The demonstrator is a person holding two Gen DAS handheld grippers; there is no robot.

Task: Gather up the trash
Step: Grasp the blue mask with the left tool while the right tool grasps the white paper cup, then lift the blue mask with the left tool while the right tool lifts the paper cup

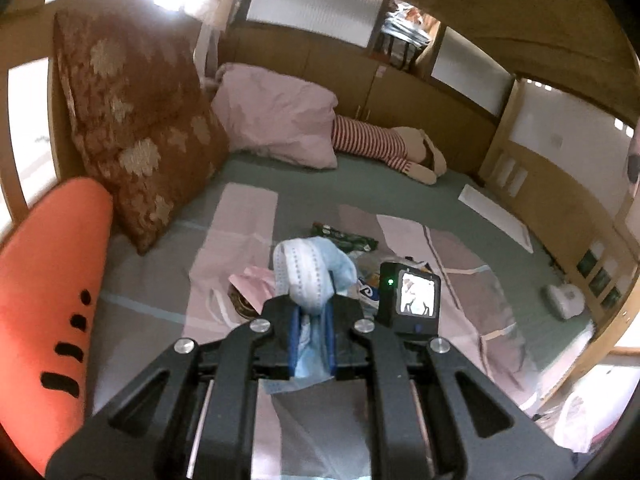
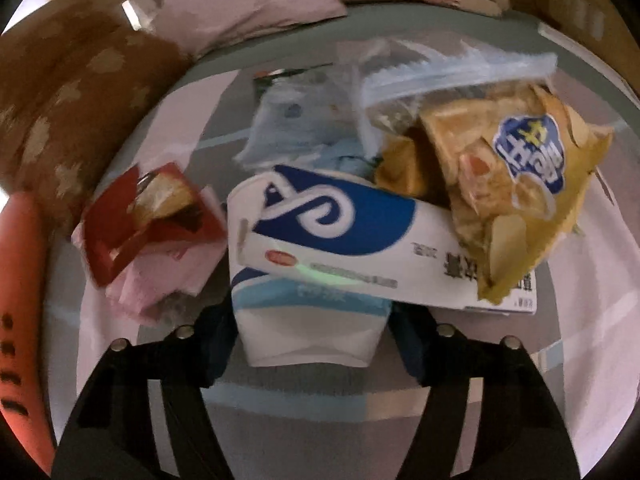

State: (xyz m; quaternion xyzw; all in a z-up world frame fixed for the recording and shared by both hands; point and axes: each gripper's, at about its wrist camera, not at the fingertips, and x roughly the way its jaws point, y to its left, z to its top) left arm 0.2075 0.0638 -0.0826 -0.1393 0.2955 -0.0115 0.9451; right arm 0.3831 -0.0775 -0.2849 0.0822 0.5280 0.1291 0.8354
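- Nearest in the left wrist view, the left hand-held gripper (image 1: 311, 312) is pinched narrow on a crumpled pale blue face mask (image 1: 308, 268). The mask bulges above the pads at 12 o'clock and trails down between the arms, so it looks already lifted clear of the bed, probably for carrying off.
- Nearest in the right wrist view, the right hand-held gripper (image 2: 310, 332) stands at middling width astride the near end of a white and blue carton (image 2: 320, 236). One finger sits at 9 o'clock of that end and the other at 3 o'clock; whether the pads press on it yet I cannot tell through the blur.
- The carton lies on its side, its far end tucked under a yellow crisp bag (image 2: 516, 184) at 2 o'clock, so lifting it may drag the bag along.
- At 9 o'clock of the carton, a red wrapper (image 2: 148, 216) rests on crumpled pink paper (image 2: 160, 280).
- Beyond, at 12 o'clock, a clear plastic bag (image 2: 452, 72) sits behind the crisp bag.
- All this litter is heaped mid-bed (image 1: 360, 184), within reach of both hands.
- Farthest, at 10 o'clock, a brown cushion (image 1: 136, 120) leans upright against the frame beside a pink pillow (image 1: 276, 120).
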